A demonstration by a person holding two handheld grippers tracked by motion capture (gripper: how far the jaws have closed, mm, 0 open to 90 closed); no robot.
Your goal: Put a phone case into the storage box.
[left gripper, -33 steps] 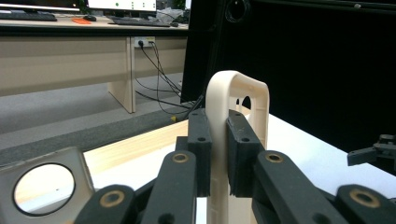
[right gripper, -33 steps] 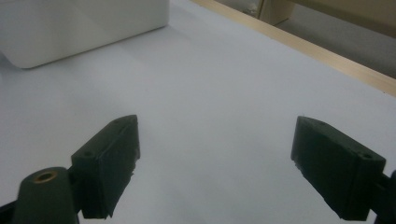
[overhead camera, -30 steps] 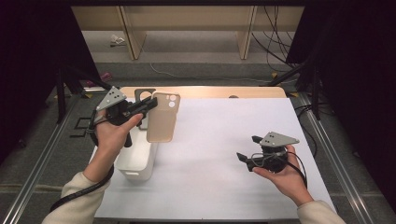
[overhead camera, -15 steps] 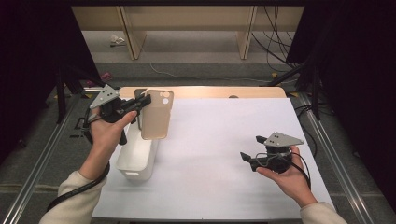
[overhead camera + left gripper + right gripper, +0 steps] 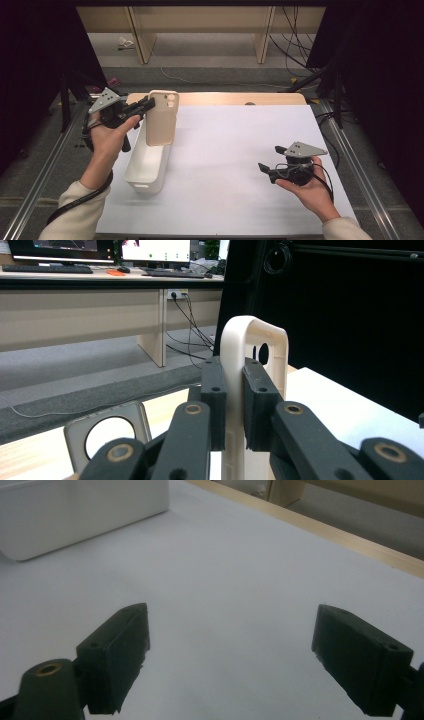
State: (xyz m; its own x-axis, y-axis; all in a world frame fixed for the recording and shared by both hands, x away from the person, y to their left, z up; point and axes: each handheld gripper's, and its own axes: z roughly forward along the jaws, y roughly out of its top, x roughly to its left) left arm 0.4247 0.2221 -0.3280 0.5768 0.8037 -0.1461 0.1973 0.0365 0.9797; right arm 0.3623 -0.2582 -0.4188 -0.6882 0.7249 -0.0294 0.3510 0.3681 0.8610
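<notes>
The left gripper (image 5: 148, 105) is clamped on a cream phone case (image 5: 161, 118), holding it upright above the far end of the white bin (image 5: 145, 165). The right gripper (image 5: 268, 167) rests spread and empty. Next, I'd judge: lower the case in, then let go.

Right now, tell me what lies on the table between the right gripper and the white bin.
Nothing: in the high view, bare white tabletop separates the right gripper from the white bin. The right gripper view shows the same empty stretch.
</notes>
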